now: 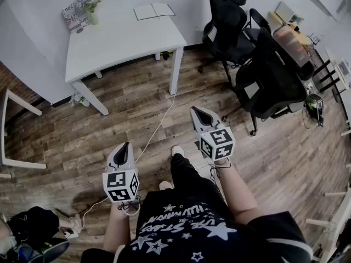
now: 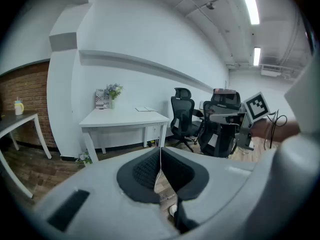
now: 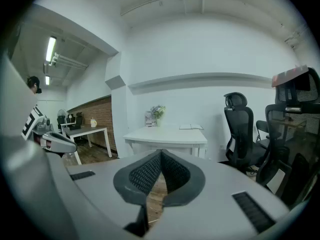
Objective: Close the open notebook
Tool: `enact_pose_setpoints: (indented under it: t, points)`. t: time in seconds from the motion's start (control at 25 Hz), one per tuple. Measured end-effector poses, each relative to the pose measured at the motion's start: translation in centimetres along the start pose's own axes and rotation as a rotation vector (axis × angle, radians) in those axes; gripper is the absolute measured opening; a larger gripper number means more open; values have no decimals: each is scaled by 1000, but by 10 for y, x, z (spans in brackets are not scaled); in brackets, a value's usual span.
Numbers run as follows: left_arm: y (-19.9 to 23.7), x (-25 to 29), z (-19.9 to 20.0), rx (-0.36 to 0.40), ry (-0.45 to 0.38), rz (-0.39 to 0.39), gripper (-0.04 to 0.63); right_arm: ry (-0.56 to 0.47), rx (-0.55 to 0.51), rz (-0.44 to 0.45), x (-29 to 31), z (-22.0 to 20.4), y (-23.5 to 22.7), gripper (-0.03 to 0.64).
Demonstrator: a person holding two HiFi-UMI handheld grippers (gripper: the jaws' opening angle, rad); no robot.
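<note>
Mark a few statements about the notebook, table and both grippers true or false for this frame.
1. The white paper notebook lies open on the white rectangular table. True.
2. The left gripper is shut on the notebook. False: it is shut on nothing and hangs over the wooden floor, well short of the table.
3. The fingers of the right gripper are together with nothing between them. True.
4. The vase of purple flowers stands on the notebook. False: it stands near the table's other far corner, apart from the notebook.
5. The black mesh office chairs stand to the table's right in the head view. True.
</note>
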State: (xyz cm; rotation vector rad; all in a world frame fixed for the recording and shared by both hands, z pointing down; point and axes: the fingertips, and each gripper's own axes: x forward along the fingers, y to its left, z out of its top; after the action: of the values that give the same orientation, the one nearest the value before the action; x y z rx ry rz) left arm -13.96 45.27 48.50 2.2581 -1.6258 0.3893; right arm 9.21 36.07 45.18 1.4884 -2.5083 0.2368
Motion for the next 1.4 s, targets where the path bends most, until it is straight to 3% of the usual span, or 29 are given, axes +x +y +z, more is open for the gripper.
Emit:
enact_pose_setpoints:
  t: [0.64,0.96,1.28,1.32,1.4]
  points:
    - [-9,-28,-11,-22,-17,20,23,19,-8,19,-30,-7,20,2]
    - [1,-22,-27,-47,27,51,23,25,-42,96,-13,-16,28,2]
    - [9,21,11,-15,10,75,23,-33,8,104,26,13,-7,3]
    - [10,29,19,-10,4,80,23,-34,21,111,34,17,-15,9]
    - [11,48,35,0,-4,88,23,-28,40,125,53,23,-31,118]
